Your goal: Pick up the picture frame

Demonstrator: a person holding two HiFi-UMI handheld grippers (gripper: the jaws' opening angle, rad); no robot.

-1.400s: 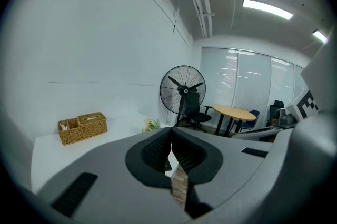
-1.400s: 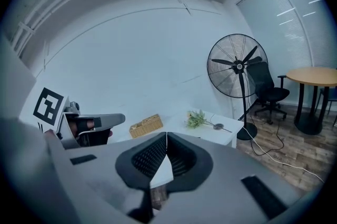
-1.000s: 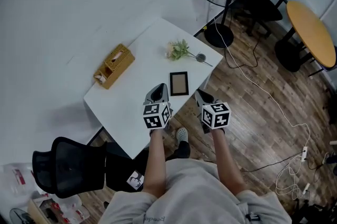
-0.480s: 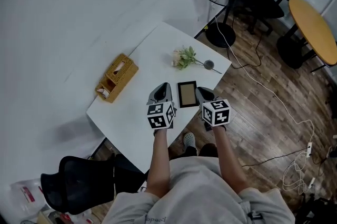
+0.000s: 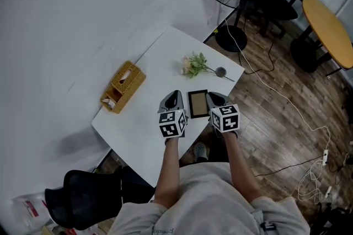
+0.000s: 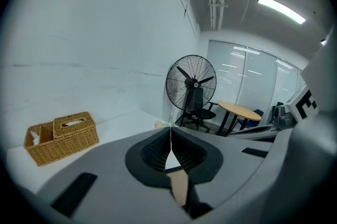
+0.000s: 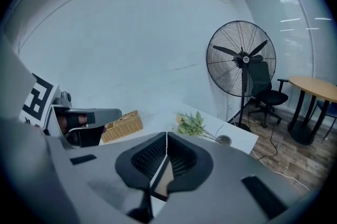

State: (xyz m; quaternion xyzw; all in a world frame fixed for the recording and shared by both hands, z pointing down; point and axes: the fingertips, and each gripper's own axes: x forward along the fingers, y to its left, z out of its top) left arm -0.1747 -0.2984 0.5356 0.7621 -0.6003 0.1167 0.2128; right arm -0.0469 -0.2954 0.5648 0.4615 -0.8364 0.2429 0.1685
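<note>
The picture frame [image 5: 198, 103] lies flat on the white worktop [image 5: 144, 118] close to its near edge. It is flanked by the left gripper [image 5: 174, 99] and the right gripper [image 5: 214, 99], both with jaws pressed together and holding nothing. Closed like this, they likely cannot take the frame's thin rim, and a nudge from either side could skid it off the edge.
</note>
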